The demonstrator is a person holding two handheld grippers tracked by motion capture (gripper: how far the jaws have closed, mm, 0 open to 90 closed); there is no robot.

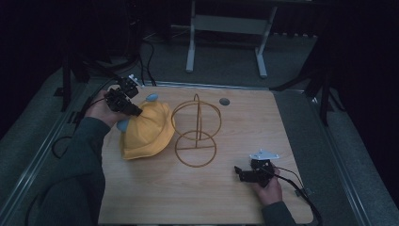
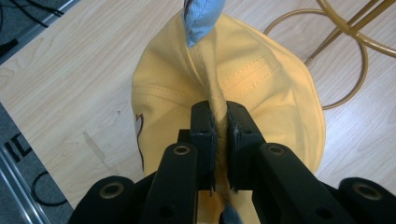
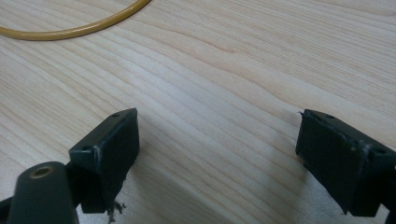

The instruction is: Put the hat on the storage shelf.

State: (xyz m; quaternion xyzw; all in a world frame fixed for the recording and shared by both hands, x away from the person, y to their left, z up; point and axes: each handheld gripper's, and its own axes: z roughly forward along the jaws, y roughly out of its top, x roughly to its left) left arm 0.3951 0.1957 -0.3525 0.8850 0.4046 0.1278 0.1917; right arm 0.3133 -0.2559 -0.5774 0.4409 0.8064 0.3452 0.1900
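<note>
Left gripper [image 2: 217, 135]: fingers [image 2: 203, 140] pressed nearly together, pinching a raised fold of the yellow hat [image 2: 261, 88]. The fold runs up between the pads. Only cloth in the gap, as far as the left gripper view shows.

Hat [image 1: 146, 132] sits on the left part of the desk [image 1: 235, 197], mostly resting on the wood, with the pinched edge lifted toward the left gripper [image 1: 134, 110] at its far-left side. Light blue lining [image 2: 201, 18] shows at the hat's far edge, plus a blue patch [image 1: 151, 98] near the gripper in the high view.

Right gripper [image 3: 217, 154]: fingers [image 3: 114, 149] spread wide, holding nothing, bare wood between them. Tips look close to the desk surface; can't tell if they touch. In the high view the right gripper [image 1: 240, 173] is at the near-right of the desk, pointing left, well apart from the hat.

Gold wire stand [image 1: 196, 129] stands upright mid-desk, just beside the hat's right edge: a ring base, a vertical loop, and a ring higher up. Nothing on it. Part of its base ring [image 3: 70, 30] shows ahead of the right fingers.

Small grey round cap [image 1: 224, 101] at the far edge of the desk.
</note>
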